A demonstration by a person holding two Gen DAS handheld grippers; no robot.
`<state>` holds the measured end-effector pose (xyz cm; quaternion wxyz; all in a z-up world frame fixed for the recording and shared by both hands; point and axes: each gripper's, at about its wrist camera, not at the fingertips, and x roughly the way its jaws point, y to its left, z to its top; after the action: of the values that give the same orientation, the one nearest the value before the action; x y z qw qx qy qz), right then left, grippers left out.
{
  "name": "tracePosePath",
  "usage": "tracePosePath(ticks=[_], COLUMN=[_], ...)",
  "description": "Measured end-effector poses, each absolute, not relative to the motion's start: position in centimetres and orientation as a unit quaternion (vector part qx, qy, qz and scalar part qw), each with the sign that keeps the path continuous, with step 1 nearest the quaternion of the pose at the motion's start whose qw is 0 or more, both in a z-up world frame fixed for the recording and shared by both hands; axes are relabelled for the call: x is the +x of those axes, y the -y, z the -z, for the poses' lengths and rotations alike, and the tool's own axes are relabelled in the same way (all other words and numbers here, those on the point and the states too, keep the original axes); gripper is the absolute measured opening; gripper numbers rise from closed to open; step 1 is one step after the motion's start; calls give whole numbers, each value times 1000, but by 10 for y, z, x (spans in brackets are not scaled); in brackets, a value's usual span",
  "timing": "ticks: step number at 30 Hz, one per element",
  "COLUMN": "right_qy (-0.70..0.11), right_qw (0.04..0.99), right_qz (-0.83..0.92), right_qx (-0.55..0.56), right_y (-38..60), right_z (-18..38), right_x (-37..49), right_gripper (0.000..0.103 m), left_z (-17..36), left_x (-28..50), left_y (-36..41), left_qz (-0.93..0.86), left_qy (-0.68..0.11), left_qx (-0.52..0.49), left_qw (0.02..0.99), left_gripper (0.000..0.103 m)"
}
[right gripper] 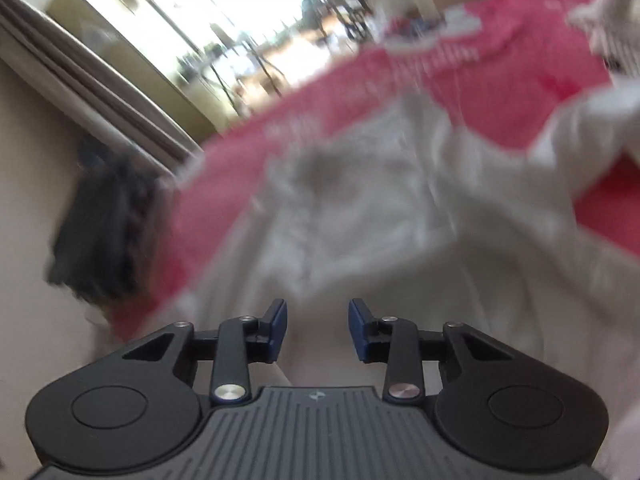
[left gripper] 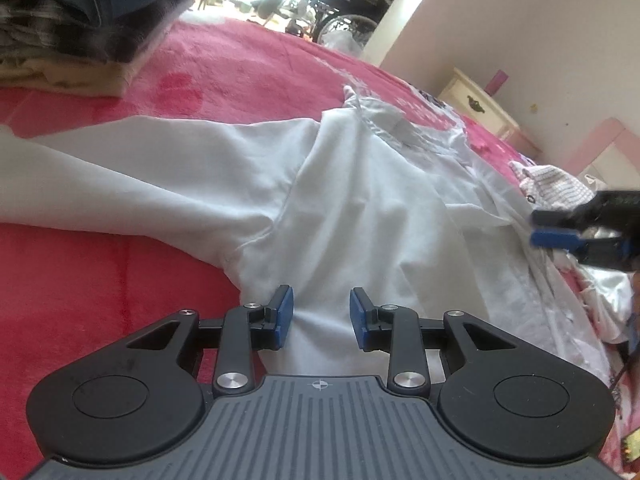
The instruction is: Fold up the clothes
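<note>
The left gripper [left gripper: 322, 318] has its fingers apart and empty, low over the near edge of a white shirt [left gripper: 360, 208] spread on a red blanket [left gripper: 100, 280]. The right gripper [right gripper: 318, 330] also has its fingers apart with nothing between them, above the same shirt; this view is blurred. A stack of folded clothes [left gripper: 80, 20] sits at the far left of the blanket, and a striped pink garment [left gripper: 556, 188] lies beyond the shirt on the right.

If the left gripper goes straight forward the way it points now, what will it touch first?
Most likely the white shirt. The left gripper is open, and the cloth lies right between and ahead of its fingers on the red blanket. How high it hovers is unclear.
</note>
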<state>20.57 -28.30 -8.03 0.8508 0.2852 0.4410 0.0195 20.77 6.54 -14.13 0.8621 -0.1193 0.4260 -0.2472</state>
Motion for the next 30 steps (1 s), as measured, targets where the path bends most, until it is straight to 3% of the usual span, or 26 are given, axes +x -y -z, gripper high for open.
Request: tracePosePath(ticks=[8,14,18,26,27,30], right_qy=[-432,-449,-491,-550,-546,-527], right_qw=[870,848,841,824,827,841], right_qz=[25,28,38,78,82,91], right_qx=[235,279,223,110,102,87], right_y=[282,260,218,159,157,158], right_z=[94,95,109,141,142,134], right_x=[303,386,428,492,492,489], right_gripper=[37,41,50,50,47,7], left_z=[146,148,150,150,150,151], left_x=[214,216,218,218,218,219], left_y=[-65,-67,-68,-69,-70,-71], left_qz=[249,254,257,257,256,253], left_qy=[-423,-424,-424,-428,-429,-432], left_qx=[-126,-134,-139,-143,-144,-151], left_qw=[862,859,857,855,854,852], left_gripper=[32,33,33,33,33,33])
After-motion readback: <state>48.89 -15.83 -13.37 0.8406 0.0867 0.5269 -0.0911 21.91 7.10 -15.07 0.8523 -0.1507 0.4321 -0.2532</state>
